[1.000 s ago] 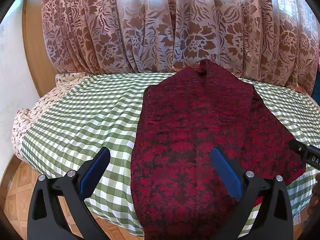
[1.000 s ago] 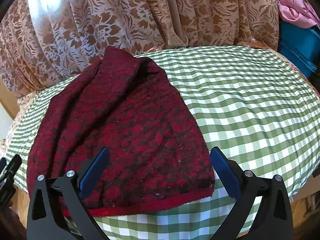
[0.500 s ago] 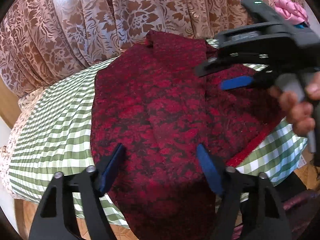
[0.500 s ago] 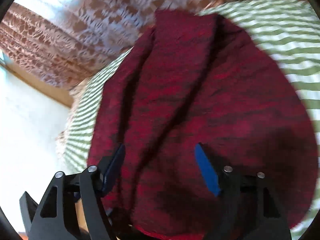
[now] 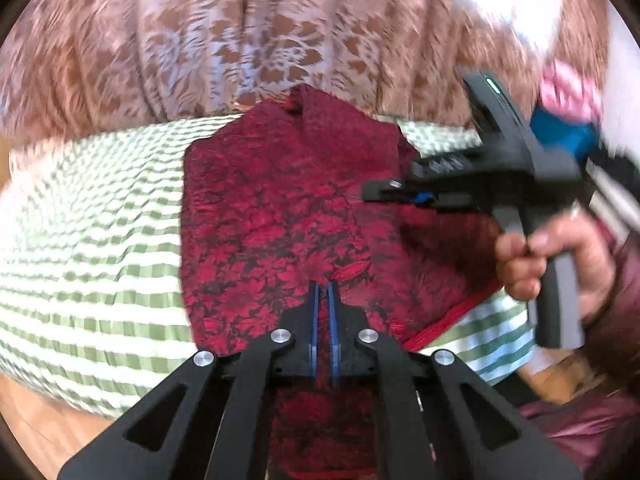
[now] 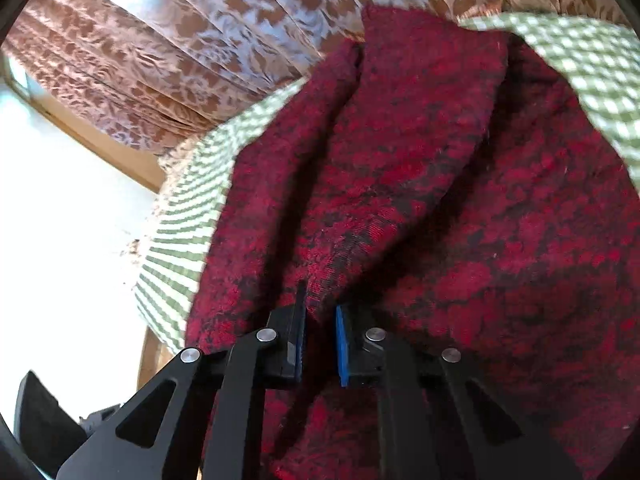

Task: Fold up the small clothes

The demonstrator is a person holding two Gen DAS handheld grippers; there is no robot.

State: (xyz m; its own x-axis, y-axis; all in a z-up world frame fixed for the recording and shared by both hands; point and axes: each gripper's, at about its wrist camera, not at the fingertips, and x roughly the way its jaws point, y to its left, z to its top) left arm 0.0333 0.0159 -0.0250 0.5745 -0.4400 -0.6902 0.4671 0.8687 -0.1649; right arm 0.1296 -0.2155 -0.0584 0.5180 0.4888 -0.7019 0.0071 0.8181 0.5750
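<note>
Now we have both grippers pinched on the red cloth (image 5: pixel 280 216) lying on the checked table (image 5: pixel 88 208), left gripper (image 5: pixel 323 292) at its near edge, right gripper (image 6: pixel 318 312) on a raised ridge, so next we judge a joint lift to fold it.

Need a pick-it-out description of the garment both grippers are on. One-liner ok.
Start at the brown floral curtain; in front of it is a surface under a green-and-white checked cloth. The garment lies on that cloth, pinched by the left gripper and the right gripper. It is the only dark red, black-patterned textured fabric there, with a plain red hem.
</note>
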